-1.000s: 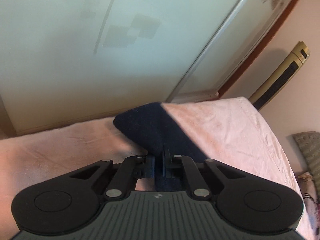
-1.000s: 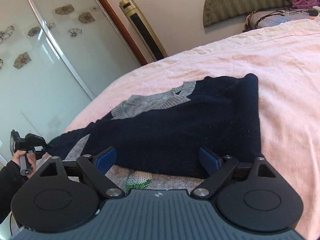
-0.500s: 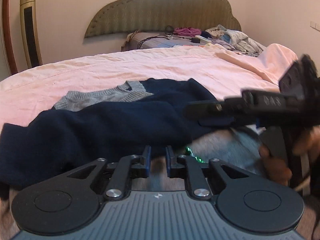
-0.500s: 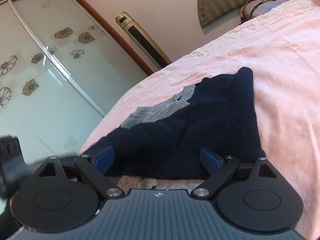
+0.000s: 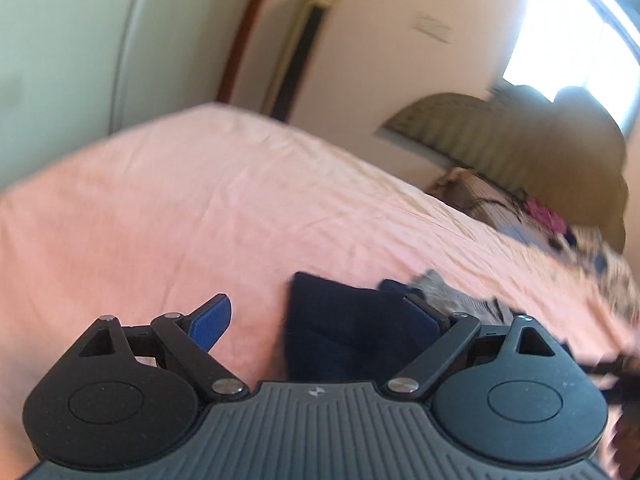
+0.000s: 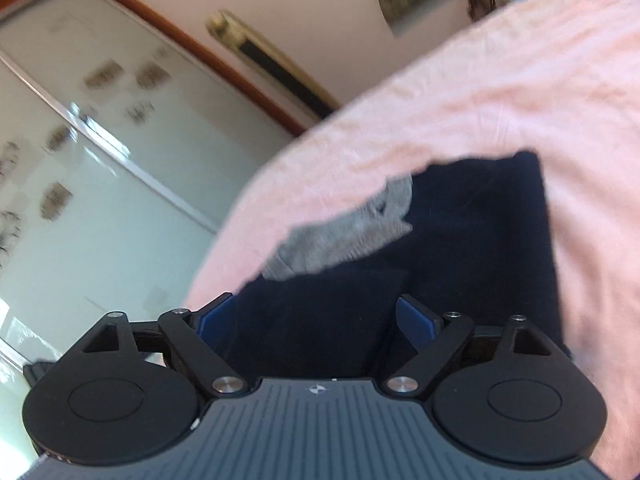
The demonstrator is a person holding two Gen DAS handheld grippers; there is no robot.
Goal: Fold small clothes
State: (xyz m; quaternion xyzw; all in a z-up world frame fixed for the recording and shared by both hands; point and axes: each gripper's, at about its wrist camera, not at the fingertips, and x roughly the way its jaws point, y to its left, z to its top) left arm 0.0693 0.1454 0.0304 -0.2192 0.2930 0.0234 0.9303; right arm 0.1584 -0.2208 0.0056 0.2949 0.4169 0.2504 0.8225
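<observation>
One soft knitted sweater, dark navy with a grey collar (image 6: 460, 264), lies flat on the pink bed sheet (image 6: 520, 92), already partly folded. You can expect it light, limp and a little stretchy, so take it at a folded edge or a corner, pinching both layers. In the right wrist view its long axis seems to run away from you, the collar towards the far left. Your left tool (image 5: 320, 316) has just been opening and stands wide, holding nothing. Your right tool (image 6: 316, 316) has been closing a little, still apart, with cloth under it but not pinched.
</observation>
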